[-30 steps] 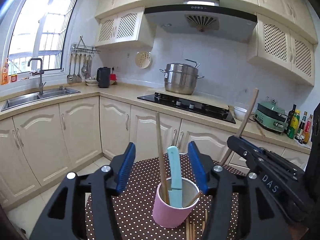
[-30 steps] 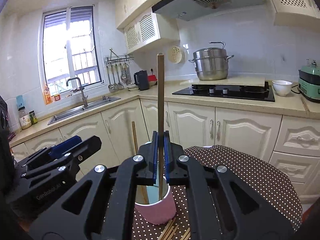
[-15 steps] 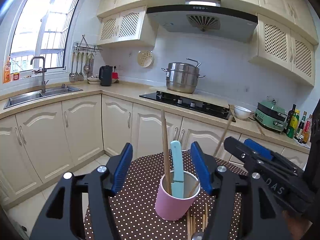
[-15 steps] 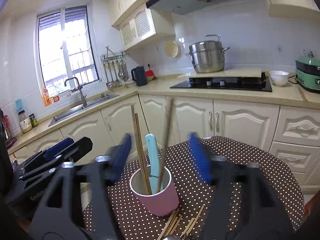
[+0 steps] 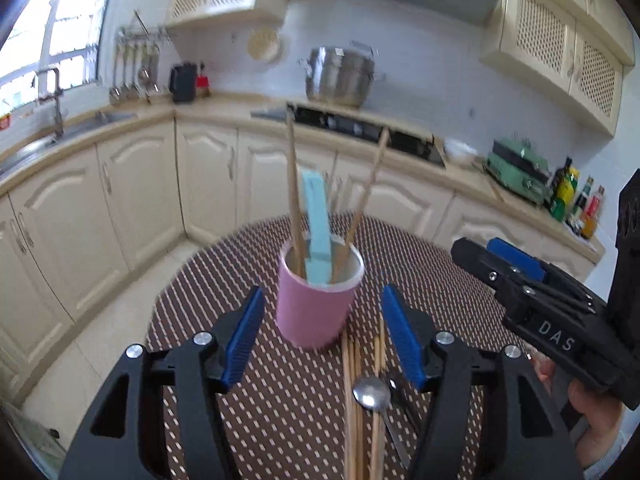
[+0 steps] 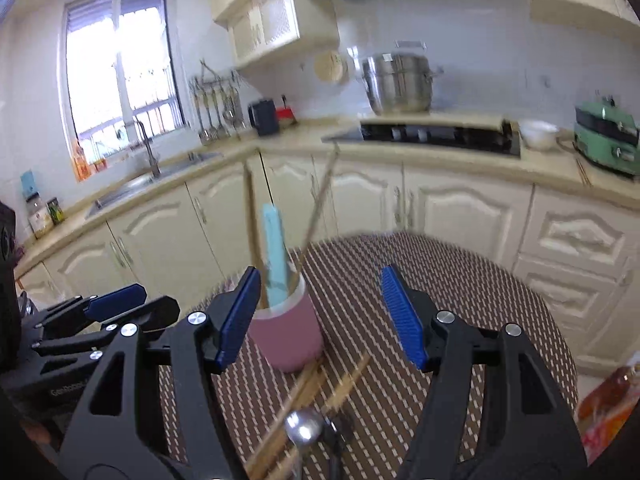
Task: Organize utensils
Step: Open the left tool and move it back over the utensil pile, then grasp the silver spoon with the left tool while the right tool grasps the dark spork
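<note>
Left hand-held gripper (image 5: 322,338): we see its blue pads spread wide with nothing between them, hovering low over the bench (image 5: 240,264) just short of the cup.

Pink cup (image 5: 318,298): it stands upright on the dotted cloth and already holds two wooden chopsticks (image 5: 294,196) and a pale blue flat-handled utensil (image 5: 316,224). We judge it light and easy to tip, since the tall sticks lean against its rim.

Loose chopsticks (image 5: 354,392): a bundle lies flat on the cloth, touching the near side of the cup's base and running back toward us. We judge them light, stiff and thin, apt to roll or to come up several at once; we would take a single stick near its middle, or slightly toward the thick end, so it hangs straight.

Spoon (image 5: 371,396): its metal bowl rests on the chopstick bundle, the handle pointing toward us. We judge it smooth and slippery and the bowl too round to pinch; the flat handle is the place to hold.

Dark utensil (image 5: 400,392): it lies just right of the spoon; we cannot tell what it is.

Right hand-held gripper (image 6: 322,316): its pads also stand wide apart and empty, with the cup just inside the left pad and the bundle below.
</note>
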Tool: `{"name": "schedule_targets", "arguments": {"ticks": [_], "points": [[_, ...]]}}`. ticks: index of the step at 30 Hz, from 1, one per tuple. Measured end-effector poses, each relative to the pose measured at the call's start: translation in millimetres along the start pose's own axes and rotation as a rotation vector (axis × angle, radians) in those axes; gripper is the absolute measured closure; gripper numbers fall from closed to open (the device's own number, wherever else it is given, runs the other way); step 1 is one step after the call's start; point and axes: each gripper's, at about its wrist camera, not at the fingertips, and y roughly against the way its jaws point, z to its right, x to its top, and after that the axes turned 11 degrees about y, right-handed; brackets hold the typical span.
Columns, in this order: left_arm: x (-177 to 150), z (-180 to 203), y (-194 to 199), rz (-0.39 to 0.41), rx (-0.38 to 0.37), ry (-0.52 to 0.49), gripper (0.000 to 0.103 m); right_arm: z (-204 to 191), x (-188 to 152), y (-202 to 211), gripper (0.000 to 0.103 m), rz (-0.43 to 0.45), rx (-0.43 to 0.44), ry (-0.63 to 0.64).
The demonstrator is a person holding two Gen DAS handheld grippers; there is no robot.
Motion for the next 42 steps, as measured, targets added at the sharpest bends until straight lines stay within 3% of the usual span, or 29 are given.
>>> {"name": "schedule_targets", "arguments": {"ticks": [4,11,13,17,24,29,42], "points": [[-22.1,6.1,-20.7,-0.152,0.005,0.012,0.043,9.5,-23.9,-5.8,0.04,-0.119,0.002,0.003],[-56.3,13.2,-48.7,-0.329,-0.037,0.055,0.043,22.1,-62.1,-8.8,0.04,-0.27,0.024,-0.006],[-65.6,16.3,-56.3,-0.377,-0.037,0.053,0.057,23.6,-70.5,-8.6,0.04,-0.298,0.024,-0.003],[-80.8,22.5,-69.2,-0.462,-0.039,0.065,0.07,29.1,-84.7,-7.8,0.04,-0.339,0.039,-0.019],[-100.1,34.6,-87.8,-0.521,0.007,0.059,0.078,34.9,-97.6,-4.6,0.04,-0.371,0.06,-0.028],[-108.1,37.3,-100.8,-0.549,0.008,0.085,0.09,39.4,-105.1,-4.7,0.04,-0.385,0.071,-0.033],[-105.7,48.6,-124.8,-0.53,0.098,0.063,0.094,39.3,-109.2,-9.1,0.04,-0.411,0.097,-0.028]]}}
